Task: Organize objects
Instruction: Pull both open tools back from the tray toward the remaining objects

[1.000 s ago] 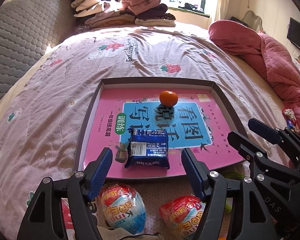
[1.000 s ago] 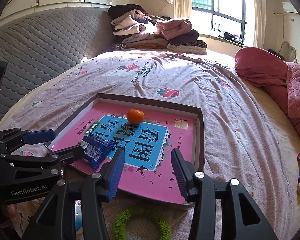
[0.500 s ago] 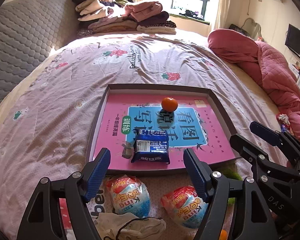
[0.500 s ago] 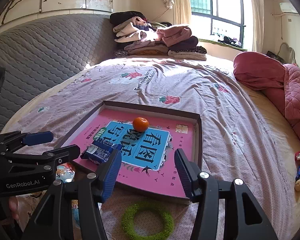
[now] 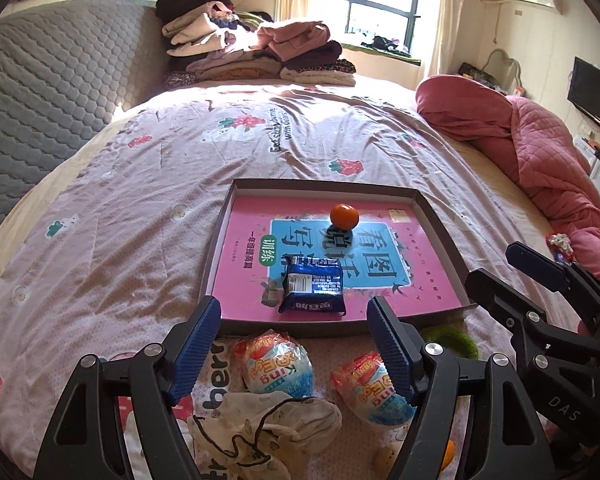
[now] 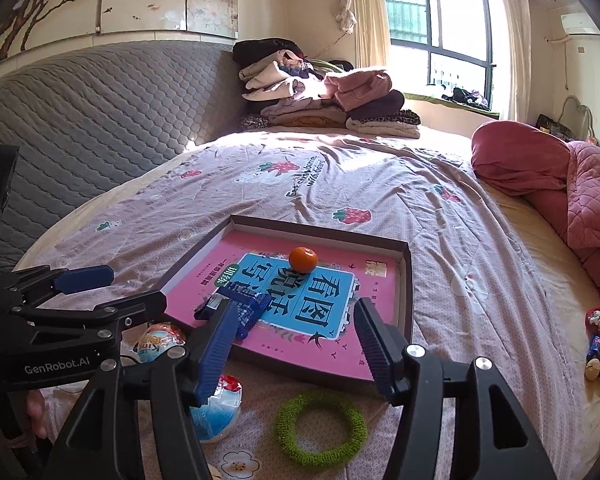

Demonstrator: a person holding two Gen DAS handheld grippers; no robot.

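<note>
At the bottom of the left wrist view, the left gripper hangs with its blue-padded jaws spread wide and nothing between them. Under it, two egg-shaped wrapped candies lie on the bed, with a crumpled cloth pouch at the lower edge. The right gripper fills the bottom of its own view, jaws likewise apart and empty, above a green fuzzy ring.

Just beyond both, at frame centre, a shallow dark-walled tray rests on a pink strawberry-print bedsheet. A pink book cover lines its floor. A blue snack packet lies flat near the tray's near edge, its long axis running left to right. A small orange sits farther back, well apart from the packet. Bare pink floor shows to the left and right of both.

Beyond, folded clothes are stacked at upper centre beside a window, a grey quilted headboard fills the upper left, and a pink quilt is bunched at right.
</note>
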